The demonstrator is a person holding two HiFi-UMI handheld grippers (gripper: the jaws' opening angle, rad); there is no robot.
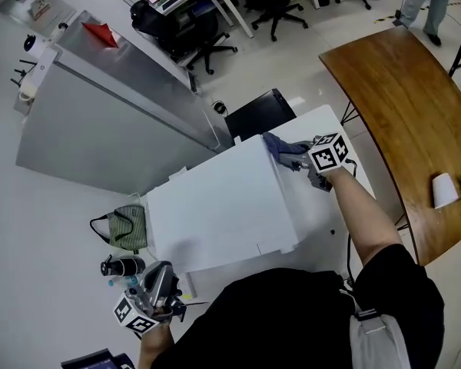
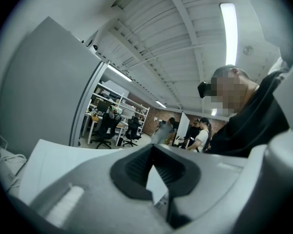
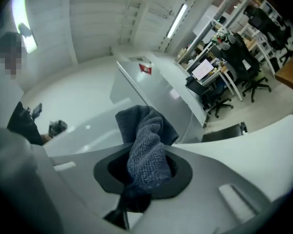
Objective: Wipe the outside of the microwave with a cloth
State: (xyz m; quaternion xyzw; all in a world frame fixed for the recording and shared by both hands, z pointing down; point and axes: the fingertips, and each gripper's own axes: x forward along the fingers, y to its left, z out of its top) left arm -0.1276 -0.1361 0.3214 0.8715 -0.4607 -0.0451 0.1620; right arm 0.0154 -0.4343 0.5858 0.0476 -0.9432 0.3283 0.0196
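A white microwave (image 1: 215, 206) is seen standing on a white table (image 1: 334, 229), its top facing the head view. The right forearm (image 1: 363, 210) is stretched forward and away from the body, bare below a black sleeve, so that the right gripper (image 1: 303, 158) is brought to the far right corner of the microwave's top. A blue-grey cloth (image 1: 283, 149) is clamped between its jaws; in the right gripper view the knitted cloth (image 3: 146, 140) is shown bunched in the right gripper (image 3: 146, 177) and folded over beyond the jaw tips. In the head view the cloth is laid against that far corner, touching the top edge. The left gripper (image 1: 161, 277) is held low and close to the body at the near left of the microwave, its jaws pointed up and away. In the left gripper view, the left gripper (image 2: 158, 179) is seen with its jaws drawn close together, only a thin white wedge showing between them and nothing held. A green mesh pouch (image 1: 127, 227) and a small black bottle (image 1: 121, 267) are found just beside it on the table. A brown wooden table (image 1: 399, 98) with a white paper cup (image 1: 444, 191) is set well apart to the right.
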